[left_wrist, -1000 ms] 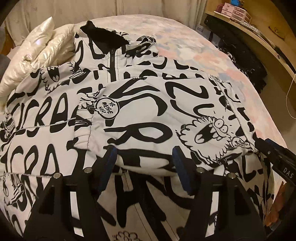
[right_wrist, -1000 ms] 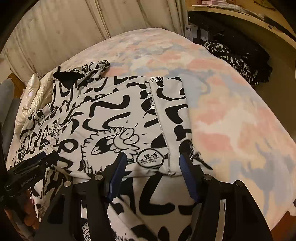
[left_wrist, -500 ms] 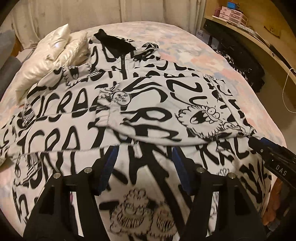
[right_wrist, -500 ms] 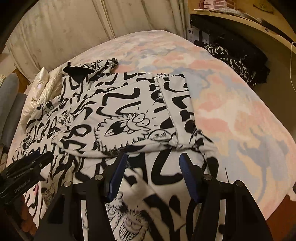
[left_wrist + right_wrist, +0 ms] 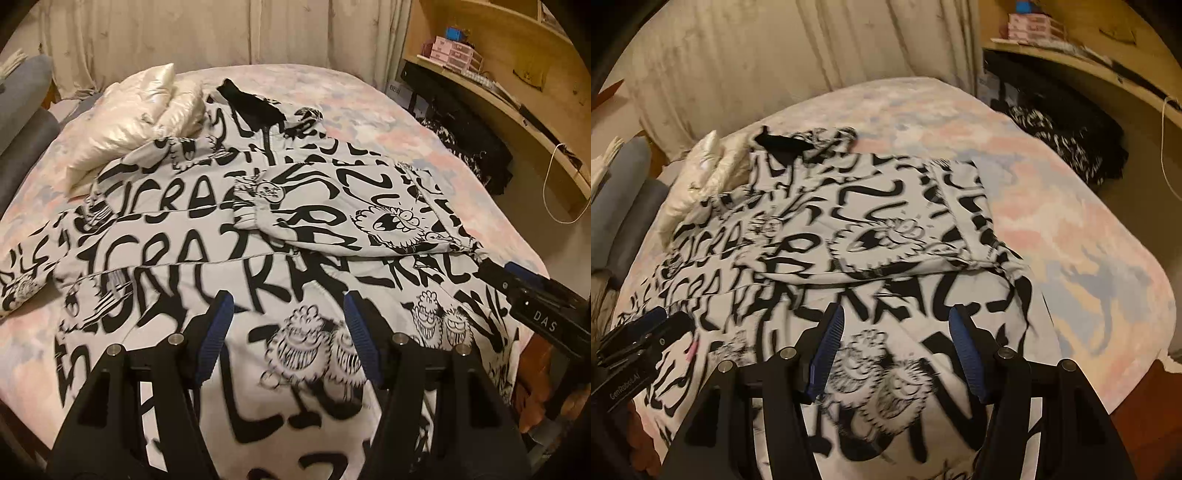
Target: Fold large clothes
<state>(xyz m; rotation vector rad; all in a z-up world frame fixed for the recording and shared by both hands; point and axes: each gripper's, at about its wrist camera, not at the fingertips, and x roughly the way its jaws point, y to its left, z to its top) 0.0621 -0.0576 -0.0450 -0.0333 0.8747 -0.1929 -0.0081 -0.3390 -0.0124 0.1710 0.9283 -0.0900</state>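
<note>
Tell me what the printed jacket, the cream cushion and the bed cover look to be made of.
Jacket: soft matte fabric, probably cotton or fleece; it creases gently, with stitched seams and no sheen.
Cushion: glossy satin-like or padded synthetic shell; bright highlights run along its wrinkles.
Bed cover: matte, possibly fuzzy blanket cloth in blotchy pastels; the blur leaves its weave unclear.

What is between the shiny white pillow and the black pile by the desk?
The black-and-white printed jacket and bare pastel bedspread lie between pillow and black pile, seen in both wrist views.
</note>
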